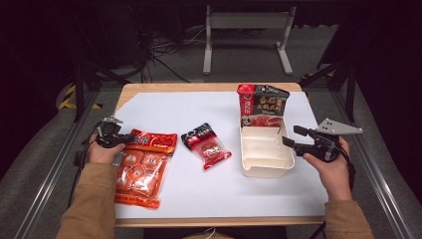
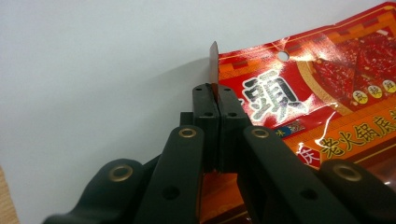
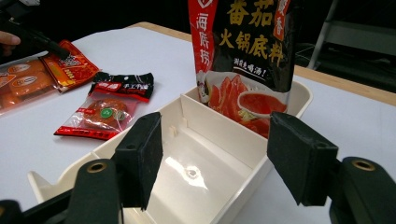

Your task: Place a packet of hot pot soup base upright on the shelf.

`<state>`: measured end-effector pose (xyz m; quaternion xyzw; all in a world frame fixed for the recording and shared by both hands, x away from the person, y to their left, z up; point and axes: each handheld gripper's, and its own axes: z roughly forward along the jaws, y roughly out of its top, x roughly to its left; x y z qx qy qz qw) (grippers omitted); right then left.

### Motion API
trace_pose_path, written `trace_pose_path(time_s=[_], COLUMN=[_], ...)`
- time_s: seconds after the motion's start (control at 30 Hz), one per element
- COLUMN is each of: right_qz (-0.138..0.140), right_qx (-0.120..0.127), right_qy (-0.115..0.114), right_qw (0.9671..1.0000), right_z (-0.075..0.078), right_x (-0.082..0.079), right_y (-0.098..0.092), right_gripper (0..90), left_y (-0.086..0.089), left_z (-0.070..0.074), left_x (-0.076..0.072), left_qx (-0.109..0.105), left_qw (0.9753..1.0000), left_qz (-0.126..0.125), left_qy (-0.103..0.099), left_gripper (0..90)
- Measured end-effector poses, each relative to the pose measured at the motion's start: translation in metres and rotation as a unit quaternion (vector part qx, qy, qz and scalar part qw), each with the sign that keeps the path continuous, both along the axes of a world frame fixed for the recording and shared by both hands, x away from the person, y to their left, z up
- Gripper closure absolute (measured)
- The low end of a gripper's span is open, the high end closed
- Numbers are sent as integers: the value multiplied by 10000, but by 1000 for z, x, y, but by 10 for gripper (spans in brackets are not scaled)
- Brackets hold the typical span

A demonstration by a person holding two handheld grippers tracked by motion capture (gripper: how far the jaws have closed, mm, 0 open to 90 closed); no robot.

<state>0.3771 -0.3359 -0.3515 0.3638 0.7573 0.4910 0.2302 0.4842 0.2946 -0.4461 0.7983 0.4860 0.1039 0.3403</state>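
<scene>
A large red and orange snack packet [image 1: 142, 169] lies flat at the table's left. My left gripper [image 1: 129, 138] is shut on its top left corner; in the left gripper view that thin edge [image 2: 214, 70] stands up between the closed jaws [image 2: 214, 100]. A cream divided tray [image 1: 263, 172] sits right of centre, with a red and black pouch [image 1: 261, 106] upright in its far compartment. My right gripper [image 1: 292, 135] is open just right of the tray; in the right gripper view [image 3: 219, 158] its jaws straddle the tray wall [image 3: 219, 130], holding nothing, with the pouch [image 3: 243, 46] beyond.
A small red and black packet [image 1: 206, 144] lies between the large packet and the tray, also seen from the right gripper [image 3: 105, 109]. The white mat [image 1: 199, 194] covers a wooden table. A metal frame [image 1: 246, 30] stands on the floor beyond.
</scene>
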Motion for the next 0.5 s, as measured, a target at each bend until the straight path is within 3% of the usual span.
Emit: trace_pose_path(time_s=[0.27, 0.5], right_qz=[8, 57], right_qx=[36, 27], right_qy=[17, 53], right_qw=[10000, 10000], right_z=[1, 2], right_x=[-1, -1], right_y=[-1, 1], right_gripper=[386, 426], left_y=[2, 8], left_z=[9, 26], left_x=[-4, -12], left_qx=[-3, -223], left_qw=[10000, 9994], left_qz=[27, 72], left_qy=[-94, -252], left_gripper=[900, 900])
